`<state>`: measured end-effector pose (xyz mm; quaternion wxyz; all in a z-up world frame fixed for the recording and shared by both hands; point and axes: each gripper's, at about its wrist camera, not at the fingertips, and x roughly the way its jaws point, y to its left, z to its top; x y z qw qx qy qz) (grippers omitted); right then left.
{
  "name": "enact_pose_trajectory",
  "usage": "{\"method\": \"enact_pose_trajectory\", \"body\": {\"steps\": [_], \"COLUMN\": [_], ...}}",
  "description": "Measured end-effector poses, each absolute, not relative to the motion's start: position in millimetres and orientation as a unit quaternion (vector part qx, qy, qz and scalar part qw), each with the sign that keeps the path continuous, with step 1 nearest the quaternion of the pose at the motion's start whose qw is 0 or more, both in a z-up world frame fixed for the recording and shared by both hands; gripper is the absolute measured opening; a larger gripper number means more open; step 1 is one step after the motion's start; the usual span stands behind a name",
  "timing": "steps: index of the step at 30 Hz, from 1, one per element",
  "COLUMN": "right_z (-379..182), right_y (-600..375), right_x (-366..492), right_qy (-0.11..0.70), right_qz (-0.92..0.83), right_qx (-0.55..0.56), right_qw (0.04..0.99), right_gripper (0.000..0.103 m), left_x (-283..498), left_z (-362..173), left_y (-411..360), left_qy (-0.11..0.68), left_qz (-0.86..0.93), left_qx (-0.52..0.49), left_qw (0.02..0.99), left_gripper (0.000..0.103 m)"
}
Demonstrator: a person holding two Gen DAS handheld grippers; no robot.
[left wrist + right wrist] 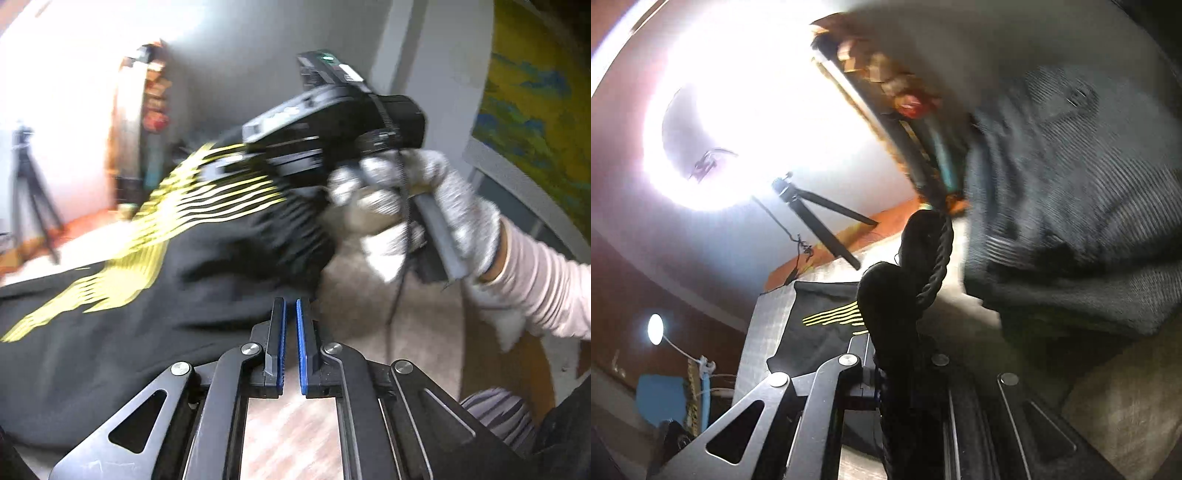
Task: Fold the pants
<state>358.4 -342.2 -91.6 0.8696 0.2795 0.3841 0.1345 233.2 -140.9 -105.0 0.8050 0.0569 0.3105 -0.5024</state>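
Note:
The black pants [122, 325] with a yellow striped print lie spread over the surface at the left of the left wrist view. My left gripper [290, 306] has its blue pads nearly together at the pants' edge, with no cloth seen between them. My right gripper [258, 162], held in a gloved hand [406, 206], is lifted above the pants and grips bunched black fabric. In the right wrist view, black fabric and a twisted drawstring [936, 258] run out from between its jaws [886, 369], and the ribbed waistband [1071, 221] hangs at the right.
A tripod [29, 184] stands at the far left by a bright wall. A tall frame with colourful items [147, 122] leans behind the pants. A beige surface [369, 295] shows under the gloved hand. A yellow and blue cloth [535, 110] is at the right.

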Motion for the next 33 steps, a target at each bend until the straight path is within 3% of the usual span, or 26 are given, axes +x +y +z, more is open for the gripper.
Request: {"method": "enact_pose_trajectory", "body": {"steps": [12,25,27,29,33], "right_z": [-60.2,-107.5,-120.4,-132.3,-123.0], "right_y": [-232.6,-60.5,-27.6,1.1,18.5], "right_x": [406.8,490.7,502.9,510.7,501.7], "right_qy": [0.418,0.474,0.484,0.5,0.488], "right_qz": [0.133,0.147,0.17,0.187,0.237], "right_qx": [0.206,0.104,0.082,0.051,0.037], "right_qw": [0.875,0.862,0.854,0.844,0.839], "right_gripper": [0.007,0.008,0.014,0.038,0.045], "left_x": [300.0,314.4,316.6,317.9,316.5], "left_z": [-166.9,-151.5,-153.4,-154.9,-152.7], "left_y": [-17.2,73.6,86.9,99.6,113.5], "left_qy": [0.402,0.372,0.374,0.378,0.379], "left_qz": [-0.316,-0.256,-0.241,-0.231,-0.226], "left_qx": [0.064,-0.009,-0.016,-0.025,-0.042], "left_qw": [0.857,0.892,0.896,0.896,0.896], "left_gripper": [0.004,0.004,0.004,0.004,0.008]}}
